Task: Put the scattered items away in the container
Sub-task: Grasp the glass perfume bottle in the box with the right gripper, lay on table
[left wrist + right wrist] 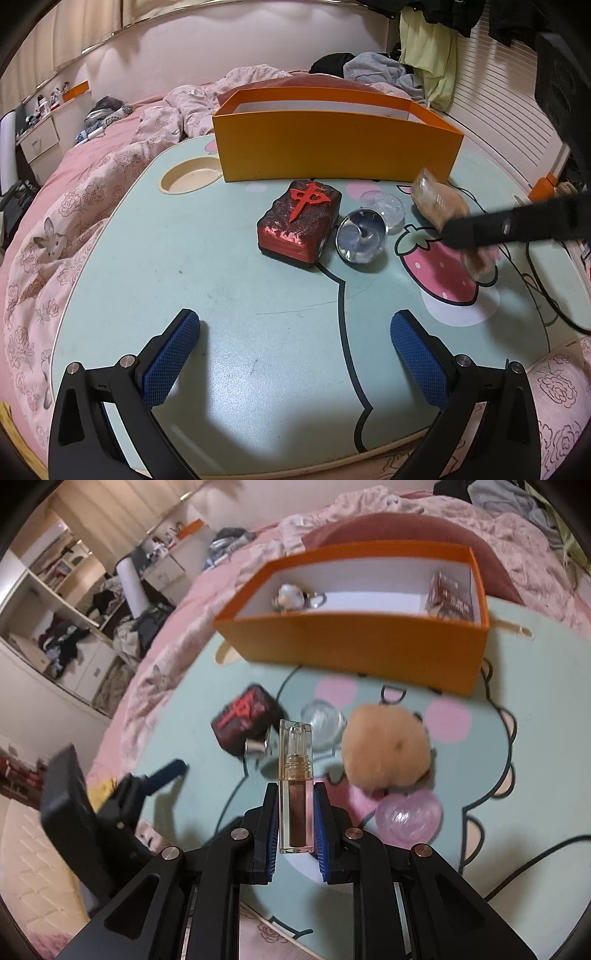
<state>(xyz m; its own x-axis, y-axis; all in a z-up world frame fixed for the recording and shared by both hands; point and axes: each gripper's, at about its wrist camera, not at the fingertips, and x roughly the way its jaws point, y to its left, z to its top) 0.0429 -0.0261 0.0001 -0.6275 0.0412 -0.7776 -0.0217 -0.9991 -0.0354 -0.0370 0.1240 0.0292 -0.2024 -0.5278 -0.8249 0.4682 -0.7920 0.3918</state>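
My right gripper [295,789] is shut on a clear lip gloss tube [294,775] and holds it upright above the table. Beyond it stands the orange box [351,646], which holds a small white charm [291,596] and a brown packet [448,598]. On the table lie a red carved tile [299,221], a silver cone [360,238], a clear round case [384,205], a tan plush [386,746] and a pink heart [410,818]. My left gripper [295,332] stands open low over the near table with nothing between its blue pads [171,356].
The mint cartoon-print table [221,288] has a round cup recess [190,179] at its back left. A black cable [543,291] runs along its right side. Pink bedding [74,221] surrounds the table. The box [332,147] stands at the table's far edge.
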